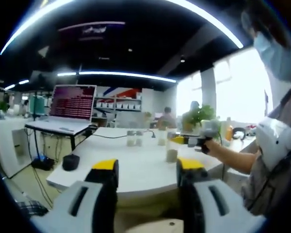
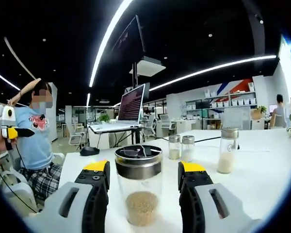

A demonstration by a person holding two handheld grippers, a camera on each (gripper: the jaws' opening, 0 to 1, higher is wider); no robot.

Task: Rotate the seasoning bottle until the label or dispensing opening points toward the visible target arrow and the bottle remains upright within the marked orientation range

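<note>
Jaws of the right gripper (image 2: pixel 143 180) stand open on either side of the clear glass seasoning bottle with a steel shaker lid (image 2: pixel 138 187), flanking it without clear contact; it stands upright on the white table (image 2: pixel 262 165), holding a little tan seasoning. Jaws of the left gripper (image 1: pixel 148 170) are open and empty, well back from the table. Smooth glass looks slippery and breakable, mostly empty so light; grip the body below the lid. 3 similar shakers (image 2: pixel 227 150) stand behind.

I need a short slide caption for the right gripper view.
Open right gripper straddles an upright seasoning bottle on the white table.
</note>
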